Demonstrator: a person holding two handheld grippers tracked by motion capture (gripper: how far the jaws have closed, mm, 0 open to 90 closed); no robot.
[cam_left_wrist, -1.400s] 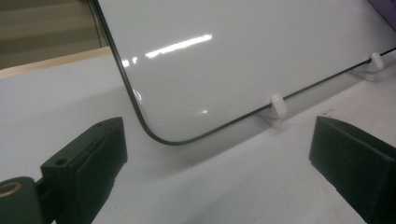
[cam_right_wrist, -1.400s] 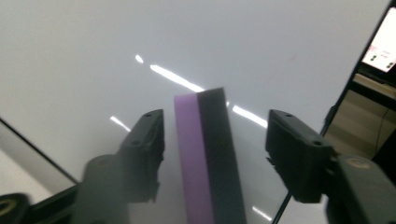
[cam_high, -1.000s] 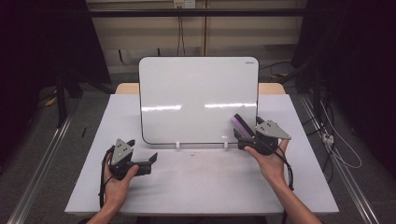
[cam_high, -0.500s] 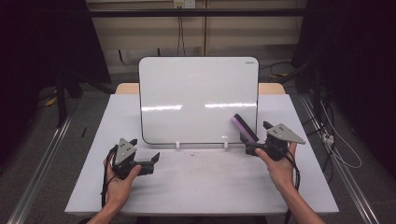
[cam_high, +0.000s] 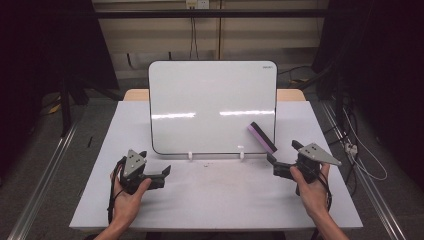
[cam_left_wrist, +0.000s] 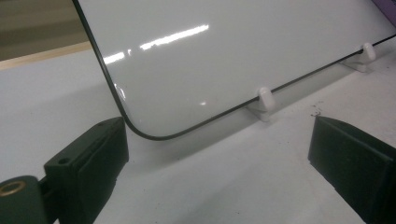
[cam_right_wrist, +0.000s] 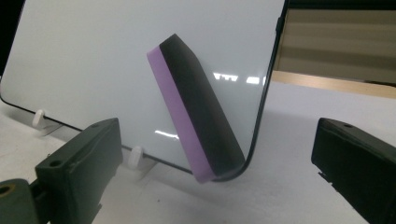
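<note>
A whiteboard (cam_high: 212, 105) stands upright on small white feet in the middle of the white table (cam_high: 215, 200). A purple-and-black eraser (cam_high: 262, 138) leans tilted against the board's lower right corner, seen close up in the right gripper view as the eraser (cam_right_wrist: 196, 116). My right gripper (cam_high: 282, 157) sits a little to the right of it and apart from it. Its jaws have just been opening and stand open with nothing between the pads (cam_right_wrist: 84, 158). My left gripper (cam_high: 164, 176) rests open near the board's lower left corner (cam_left_wrist: 140, 130), holding nothing.
Two white clip feet (cam_high: 190, 156) hold the board's bottom edge. A wooden surface (cam_high: 290, 95) shows behind the table. Metal rails (cam_high: 45, 180) and cables (cam_high: 360, 150) run along the floor on both sides. Dark specks (cam_left_wrist: 316, 111) lie on the table near the board.
My right gripper has drawn back to the right and toward the person, away from the eraser, which stays leaning on the board. The left gripper has not moved.
</note>
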